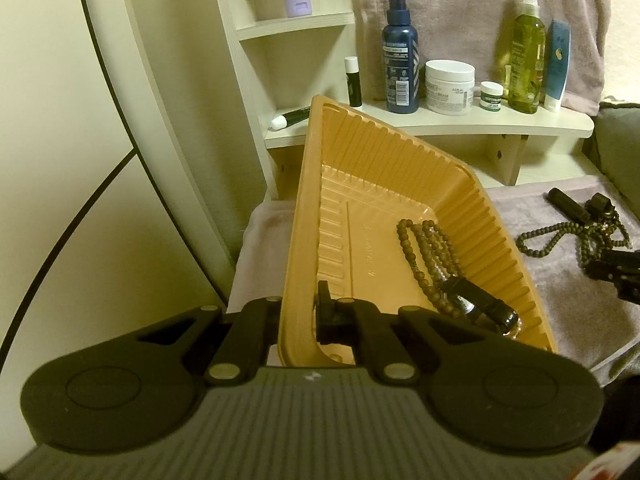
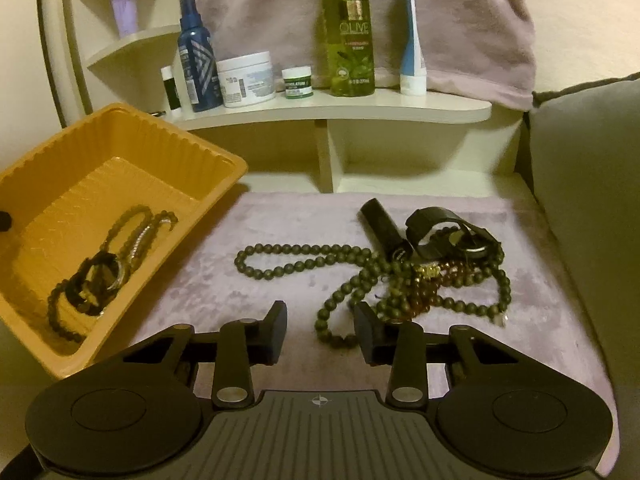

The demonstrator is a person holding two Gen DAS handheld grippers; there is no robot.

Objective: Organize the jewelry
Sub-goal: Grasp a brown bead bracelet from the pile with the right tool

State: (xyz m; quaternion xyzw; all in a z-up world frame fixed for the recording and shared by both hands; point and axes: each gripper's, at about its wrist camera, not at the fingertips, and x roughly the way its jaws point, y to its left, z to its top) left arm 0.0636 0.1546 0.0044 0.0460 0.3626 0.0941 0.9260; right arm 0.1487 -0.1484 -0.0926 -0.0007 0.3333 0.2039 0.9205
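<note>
Left tongs point(image 1: 298, 312) are pinched tight on the near wall of the orange tray point(image 1: 400, 148), tipping it up; a beaded bracelet point(image 1: 424, 256) and a dark watch point(image 1: 484, 308) have gathered in its low corner. Right tongs point(image 2: 320, 330) stand spread over the mauve cloth point(image 2: 280, 220), jaws astride the nearest loop of the green bead necklace point(image 2: 304, 258), pads not yet pressing. That necklace trails into a tangled heap point(image 2: 432, 276) with amber beads and a black strap. Expect it light, limp and slithery: round beads will roll off the pads, so nip across the cord between two beads, and lift slowly, since the knot may drag its neighbours along.
</note>
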